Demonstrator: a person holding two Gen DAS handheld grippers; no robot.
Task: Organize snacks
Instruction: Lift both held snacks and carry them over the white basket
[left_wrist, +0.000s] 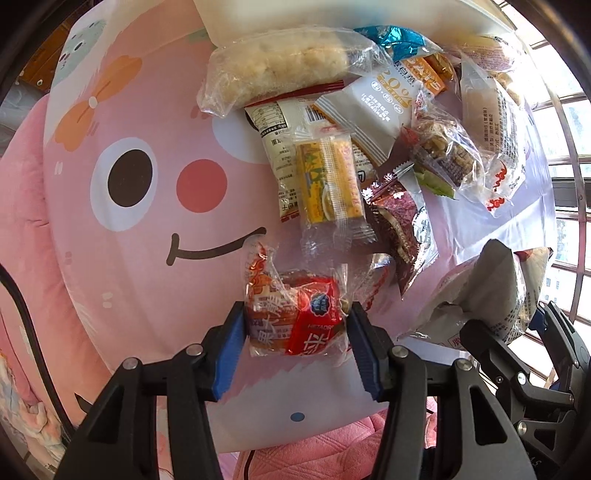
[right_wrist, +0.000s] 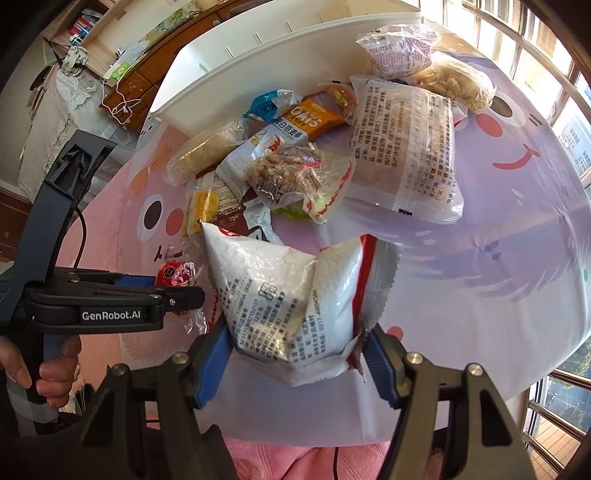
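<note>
Left gripper (left_wrist: 295, 332) pinches the red snack pack (left_wrist: 295, 317), right gripper (right_wrist: 299, 354) squeezes the white bag (right_wrist: 291, 306) — both just above the tablecloth (right_wrist: 480, 295). Light, crinkly, slippery film — grab mid-body, gently.

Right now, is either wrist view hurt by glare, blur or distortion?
Left wrist view: sharp, fisheye-bent edges, windows blown out at right, red snack packet readable between the left gripper fingers. Right wrist view: sunlight glares off the white pouch in the right gripper.
</note>
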